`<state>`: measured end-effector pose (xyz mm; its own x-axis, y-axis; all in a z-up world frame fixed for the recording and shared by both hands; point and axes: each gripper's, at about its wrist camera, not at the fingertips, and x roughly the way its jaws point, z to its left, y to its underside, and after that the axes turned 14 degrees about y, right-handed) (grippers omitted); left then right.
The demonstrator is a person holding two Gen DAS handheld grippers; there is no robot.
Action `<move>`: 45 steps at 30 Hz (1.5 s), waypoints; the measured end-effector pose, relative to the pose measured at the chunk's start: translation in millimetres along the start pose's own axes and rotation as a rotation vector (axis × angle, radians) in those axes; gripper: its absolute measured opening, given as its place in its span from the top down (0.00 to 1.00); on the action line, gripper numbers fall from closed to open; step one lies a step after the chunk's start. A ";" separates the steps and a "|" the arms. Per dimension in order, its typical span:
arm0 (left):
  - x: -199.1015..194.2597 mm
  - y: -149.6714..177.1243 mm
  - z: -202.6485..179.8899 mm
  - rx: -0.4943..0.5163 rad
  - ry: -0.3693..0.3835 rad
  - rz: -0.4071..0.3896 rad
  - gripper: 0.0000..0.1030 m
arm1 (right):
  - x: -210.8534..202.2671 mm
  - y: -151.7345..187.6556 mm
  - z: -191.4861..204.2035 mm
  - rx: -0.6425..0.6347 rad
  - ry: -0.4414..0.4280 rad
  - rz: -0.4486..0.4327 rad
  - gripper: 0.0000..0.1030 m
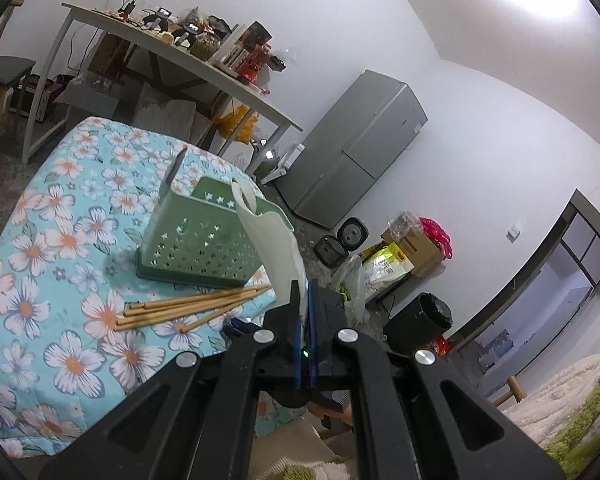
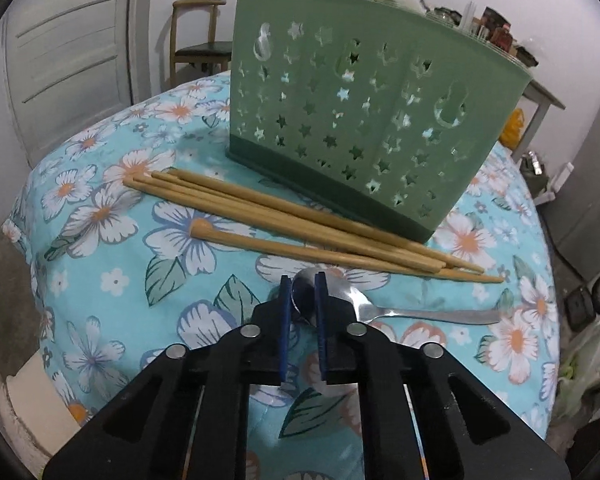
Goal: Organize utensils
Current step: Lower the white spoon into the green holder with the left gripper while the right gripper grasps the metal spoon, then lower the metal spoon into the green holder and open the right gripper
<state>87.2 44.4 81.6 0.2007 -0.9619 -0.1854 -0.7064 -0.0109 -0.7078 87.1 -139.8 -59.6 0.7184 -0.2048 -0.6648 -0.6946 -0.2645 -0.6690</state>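
A green perforated utensil holder [image 1: 208, 236] [image 2: 364, 112] stands on the floral tablecloth. A dark knife handle [image 1: 174, 172] sticks up from its far compartment. Several wooden chopsticks [image 1: 188, 308] [image 2: 300, 224] lie on the cloth in front of it. My left gripper [image 1: 303, 292] is shut on a white spatula [image 1: 268, 236] and holds it upright above the table's near edge, beside the holder. My right gripper [image 2: 303, 284] has its jaws narrowly apart around the bowl of a metal spoon [image 2: 380, 308] that lies on the cloth, handle pointing right.
The round table with the blue floral cloth [image 1: 60, 240] [image 2: 140, 260] drops off close to the spoon and chopsticks. Behind are a cluttered long table [image 1: 188, 52], a grey fridge [image 1: 360, 148], a wooden chair [image 2: 196, 36], and boxes and bags on the floor [image 1: 404, 256].
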 end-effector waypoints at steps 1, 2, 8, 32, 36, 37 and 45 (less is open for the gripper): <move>-0.6 -2.5 -0.6 0.004 -0.004 0.000 0.98 | -4.5 -3.1 -2.2 0.010 -0.004 -0.009 0.96; -0.7 -5.6 -1.0 0.006 -0.009 0.002 0.98 | -9.5 -5.0 -5.9 0.025 -0.005 -0.019 0.97; 3.7 -27.6 10.0 -0.060 -0.026 0.043 0.98 | -30.8 -14.7 -38.3 0.158 -0.050 -0.060 0.98; 66.1 -111.7 86.4 -0.471 -0.048 0.282 0.97 | -64.7 -8.0 -132.9 0.495 -0.187 -0.134 1.00; 74.0 -119.6 97.9 -0.516 -0.050 0.279 0.97 | -64.7 -6.8 -137.1 0.518 -0.201 -0.134 1.00; 75.4 -121.3 100.3 -0.523 -0.048 0.276 0.97 | -64.8 -6.8 -136.9 0.518 -0.200 -0.134 1.00; 75.9 -139.0 112.5 -0.560 0.008 0.157 0.76 | -65.0 -5.9 -138.7 0.532 -0.207 -0.132 1.00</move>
<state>277.0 3.7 89.2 0.0611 -0.9656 -0.2528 -0.9791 -0.0087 -0.2033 49.9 -255.6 33.6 0.8147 -0.0001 -0.5798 -0.5621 0.2453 -0.7899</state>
